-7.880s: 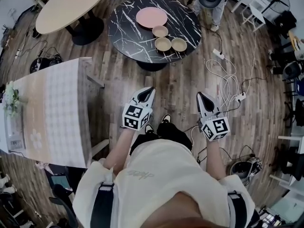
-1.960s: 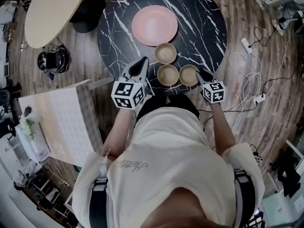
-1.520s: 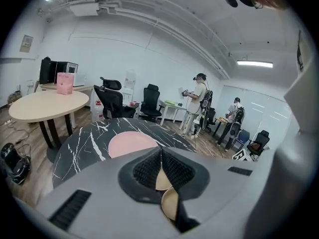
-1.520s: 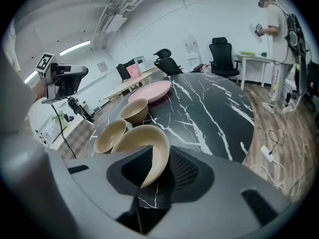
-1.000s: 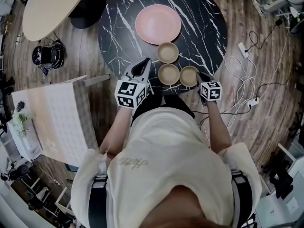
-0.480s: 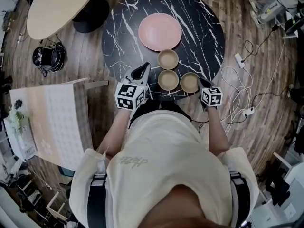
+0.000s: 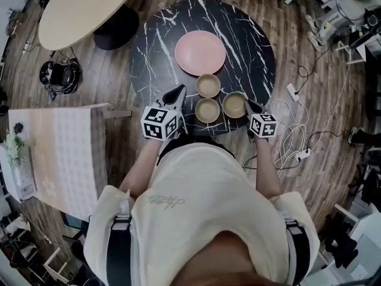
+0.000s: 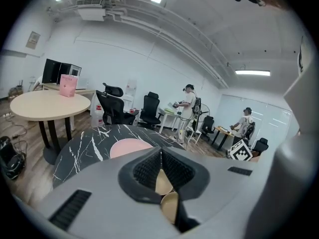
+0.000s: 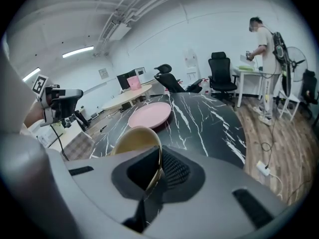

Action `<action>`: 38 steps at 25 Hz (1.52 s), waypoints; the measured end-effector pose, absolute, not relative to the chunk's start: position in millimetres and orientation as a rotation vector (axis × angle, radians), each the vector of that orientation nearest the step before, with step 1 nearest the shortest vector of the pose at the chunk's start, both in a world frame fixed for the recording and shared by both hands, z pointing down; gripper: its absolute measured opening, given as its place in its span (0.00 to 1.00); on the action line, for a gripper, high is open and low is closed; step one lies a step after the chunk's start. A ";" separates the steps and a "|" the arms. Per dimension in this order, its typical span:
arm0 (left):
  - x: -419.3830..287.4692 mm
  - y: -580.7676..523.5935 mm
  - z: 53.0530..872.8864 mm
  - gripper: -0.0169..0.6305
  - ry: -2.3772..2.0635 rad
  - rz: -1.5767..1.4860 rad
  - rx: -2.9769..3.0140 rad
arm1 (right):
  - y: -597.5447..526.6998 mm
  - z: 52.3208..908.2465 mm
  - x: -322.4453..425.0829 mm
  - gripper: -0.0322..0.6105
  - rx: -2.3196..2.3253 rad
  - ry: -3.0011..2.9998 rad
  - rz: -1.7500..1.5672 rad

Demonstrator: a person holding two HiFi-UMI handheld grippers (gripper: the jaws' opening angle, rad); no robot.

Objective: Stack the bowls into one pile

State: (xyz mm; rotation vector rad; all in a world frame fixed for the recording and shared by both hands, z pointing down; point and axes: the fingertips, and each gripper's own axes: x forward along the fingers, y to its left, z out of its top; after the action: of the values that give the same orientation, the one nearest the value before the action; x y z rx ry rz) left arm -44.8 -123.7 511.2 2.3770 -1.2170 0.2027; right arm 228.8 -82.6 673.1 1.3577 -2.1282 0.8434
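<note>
Room: office with wood floor [image 7: 122, 76]; black office chairs [image 8: 148, 108] and people [image 8: 187, 108] at desks beyond the pink plate [image 7: 200, 52] show only in the gripper views
Surface: round black marble table [image 7: 161, 46] carrying the pink plate
Bowls: three tan ones on the person's side of the plate, unstacked; far bowl [image 7: 208, 85] just beside the plate, near bowl [image 7: 207, 110] behind that, right bowl [image 7: 235, 105] off to the right
Right gripper [image 9: 158, 168]: jaws clamped on the right bowl's rim, clear in its own view; head view shows only its tip at that bowl's edge
Left gripper [image 8: 160, 156]: jaws closed, tips touching, gripping nothing; tan bowl surfaces show through the gap behind the tips
Other: beige round table [image 7: 83, 8] left of the plate, cables [image 7: 292, 139] on the floor right of it
</note>
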 end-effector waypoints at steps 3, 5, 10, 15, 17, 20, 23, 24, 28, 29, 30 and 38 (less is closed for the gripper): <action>-45.5 -126.3 505.1 0.06 -1.236 0.183 2.375 | -93.1 664.5 222.8 0.09 1.347 -2.154 0.824; -47.0 -127.5 500.1 0.06 -1.249 0.174 2.382 | -100.0 659.1 217.4 0.09 1.336 -2.174 0.813; -54.1 -129.1 488.1 0.06 -1.295 0.168 2.406 | -114.1 648.6 202.8 0.09 1.305 -2.215 0.791; -63.4 -125.4 483.5 0.06 -1.347 0.164 2.400 | -128.8 636.9 186.4 0.09 1.268 -2.251 0.758; -68.9 -122.4 483.8 0.06 -1.372 0.165 2.389 | -133.5 638.2 179.3 0.09 1.237 -2.267 0.749; -78.3 -117.8 485.0 0.06 -1.415 0.161 2.361 | -138.5 640.6 169.4 0.09 1.194 -2.285 0.741; -86.1 -114.5 486.5 0.06 -1.449 0.152 2.332 | -143.5 639.9 159.6 0.09 1.166 -2.294 0.731; -88.5 -113.8 486.5 0.06 -1.459 0.153 2.326 | -145.1 641.6 156.5 0.09 1.154 -2.297 0.730; -97.5 -110.8 486.9 0.06 -1.497 0.160 2.293 | -150.8 646.6 144.4 0.09 1.107 -2.312 0.733; -99.0 -110.1 487.1 0.06 -1.504 0.162 2.285 | -152.2 647.2 141.1 0.09 1.095 -2.317 0.735; -100.0 -109.7 487.3 0.06 -1.509 0.164 2.278 | -154.0 648.1 138.3 0.09 1.085 -2.321 0.736; -102.6 -112.7 493.2 0.06 -1.527 0.166 2.225 | -169.5 667.2 126.4 0.09 1.041 -2.318 0.754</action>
State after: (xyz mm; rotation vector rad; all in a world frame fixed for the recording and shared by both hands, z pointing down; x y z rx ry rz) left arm -102.6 -112.7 493.2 2.2246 -1.5271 0.1662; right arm 126.4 -169.5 667.2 1.0405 -2.3183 0.7540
